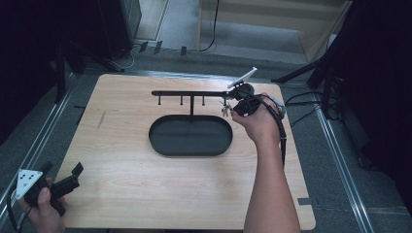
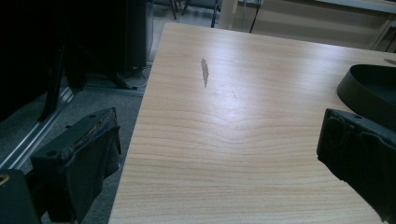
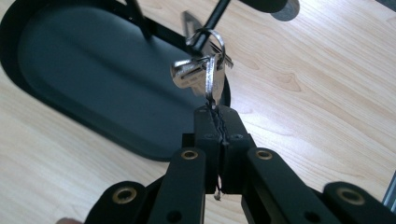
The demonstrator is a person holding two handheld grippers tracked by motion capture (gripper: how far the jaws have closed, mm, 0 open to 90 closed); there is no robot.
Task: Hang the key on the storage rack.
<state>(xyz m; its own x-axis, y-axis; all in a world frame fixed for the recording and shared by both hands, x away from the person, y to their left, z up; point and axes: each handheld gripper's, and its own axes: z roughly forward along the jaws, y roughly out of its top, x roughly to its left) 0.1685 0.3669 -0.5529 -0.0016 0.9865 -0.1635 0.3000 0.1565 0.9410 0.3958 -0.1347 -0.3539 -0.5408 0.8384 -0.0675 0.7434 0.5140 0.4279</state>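
A black rack with short hooks stands on a post over a black oval tray in the middle of the table. A bunch of silver keys hangs at the rack's right end, and its ring loops around a black hook. My right gripper is shut on the lower tip of one key, just above the tray's right end. From above, the keys show next to the right gripper. My left gripper rests at the table's near left corner, open with nothing between its fingers.
The wooden table has a dark scratch near its left edge. Between the left gripper's jaws lies bare wood, with the tray's rim at the right. Dark stands, cables and grey floor surround the table.
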